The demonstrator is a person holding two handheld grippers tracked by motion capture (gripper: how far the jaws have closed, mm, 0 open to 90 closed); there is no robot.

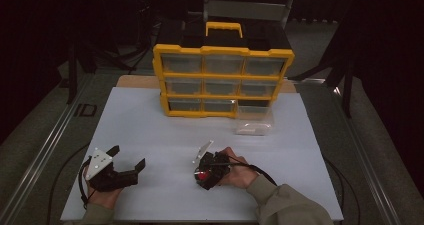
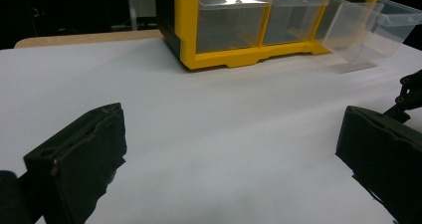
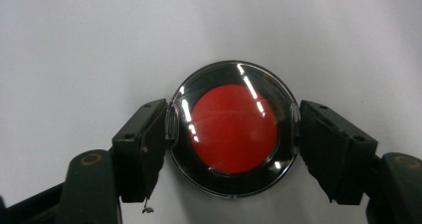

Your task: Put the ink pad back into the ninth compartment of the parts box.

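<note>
Dim room from my feed; most light falls on the white worktop (image 1: 150,125), everything past it near black. At twelve o'clock a yellow drawer cabinet (image 1: 223,80) stands at the far edge, one clear drawer (image 1: 255,119) pulled out and set just beside it at about one. A strip of bare wood (image 1: 135,81) shows behind the white sheet. Grey floor (image 1: 45,120) at nine and three, with a metal rail (image 1: 47,145) running along the nine o'clock side. Dark stand legs (image 1: 75,70) at ten.

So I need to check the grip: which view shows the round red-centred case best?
The right gripper view: the round case sits large between the right gripper's jaws, pads at its rim. The high view gives a small red spot; the left gripper view faces elsewhere.
</note>
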